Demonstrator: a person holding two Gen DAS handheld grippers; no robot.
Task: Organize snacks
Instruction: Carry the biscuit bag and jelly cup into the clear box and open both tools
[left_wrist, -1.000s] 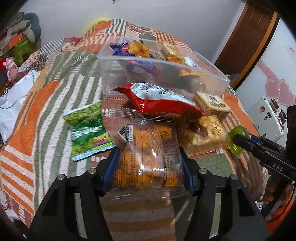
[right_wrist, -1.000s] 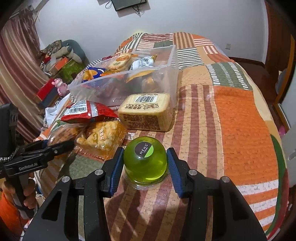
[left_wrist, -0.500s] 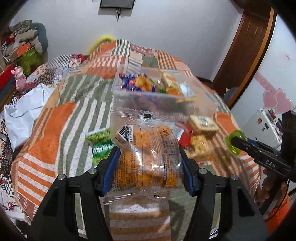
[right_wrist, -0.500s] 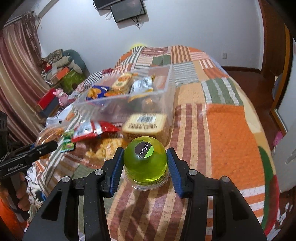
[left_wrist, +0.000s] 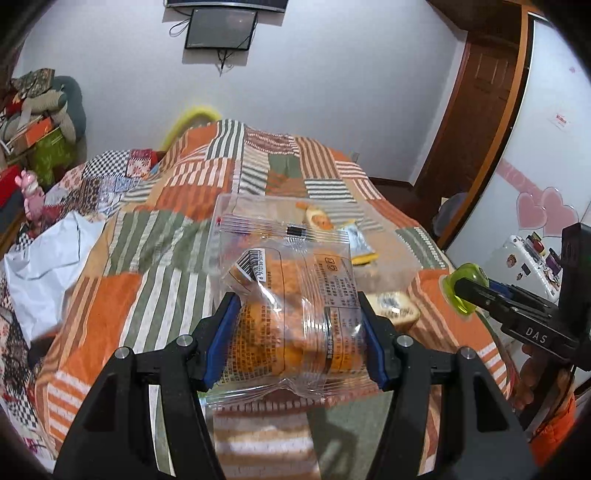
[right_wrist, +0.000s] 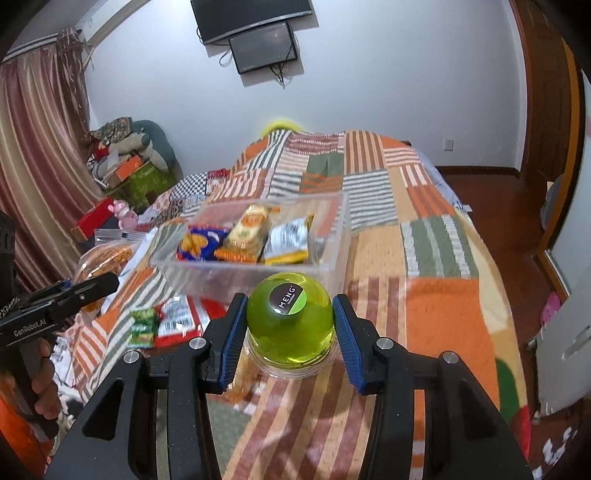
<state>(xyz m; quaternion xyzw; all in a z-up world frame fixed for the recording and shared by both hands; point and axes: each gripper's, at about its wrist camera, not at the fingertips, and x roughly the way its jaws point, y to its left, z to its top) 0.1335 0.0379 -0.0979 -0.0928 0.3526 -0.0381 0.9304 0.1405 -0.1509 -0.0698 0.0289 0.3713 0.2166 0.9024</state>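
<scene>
My left gripper is shut on a clear packet of orange pastries, held up above the quilt. My right gripper is shut on a round green jelly cup with a dark label on top. Ahead of both stands a clear plastic bin with several snack packets inside, among them a blue one and a silver one. In the left wrist view the right gripper shows at the right edge with the jelly cup. The left gripper shows at the left of the right wrist view.
On the striped patchwork quilt lie a red-and-white packet, a small green packet and a boxed cake. A white bag lies on the quilt's left side. A door and a wall screen are behind.
Both grippers have risen with their snacks still held. The bin and the loose packets now sit lower and smaller in both views, and the wall screen has come into sight.
</scene>
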